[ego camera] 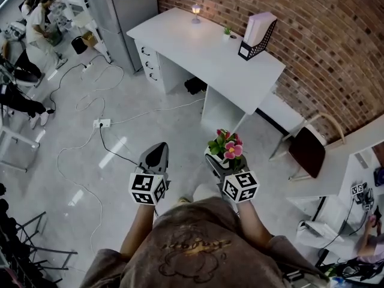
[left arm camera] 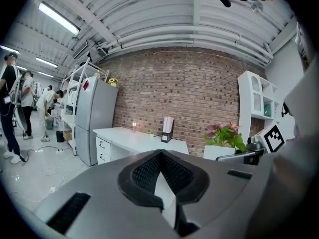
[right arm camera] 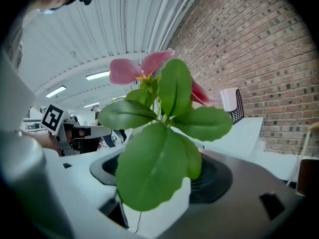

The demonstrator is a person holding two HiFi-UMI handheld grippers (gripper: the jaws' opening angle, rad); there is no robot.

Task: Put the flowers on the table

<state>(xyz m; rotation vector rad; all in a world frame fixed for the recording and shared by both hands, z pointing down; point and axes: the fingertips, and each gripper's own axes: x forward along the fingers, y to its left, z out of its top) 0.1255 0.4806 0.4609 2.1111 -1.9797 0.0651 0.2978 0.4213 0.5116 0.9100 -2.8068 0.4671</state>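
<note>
In the head view my right gripper (ego camera: 219, 165) is shut on a small white pot (ego camera: 214, 160) of pink flowers (ego camera: 227, 145), held upright over the floor in front of me. The right gripper view shows the pot (right arm camera: 162, 210) wedged between the jaws, with green leaves (right arm camera: 159, 168) and a pink bloom (right arm camera: 142, 68) filling the frame. My left gripper (ego camera: 157, 155) hangs beside it, shut and holding nothing; its tips (left arm camera: 160, 154) meet. The long white table (ego camera: 204, 53) stands ahead against the brick wall, well apart from both grippers.
On the table are a black-and-white file holder (ego camera: 257, 36), a small lamp (ego camera: 196, 12) and a tiny plant (ego camera: 227, 32). A grey fridge (ego camera: 129, 8) stands left of it. Cables and a power strip (ego camera: 102, 123) lie on the floor. A chair (ego camera: 309, 150) stands at right, people (ego camera: 36, 23) far left.
</note>
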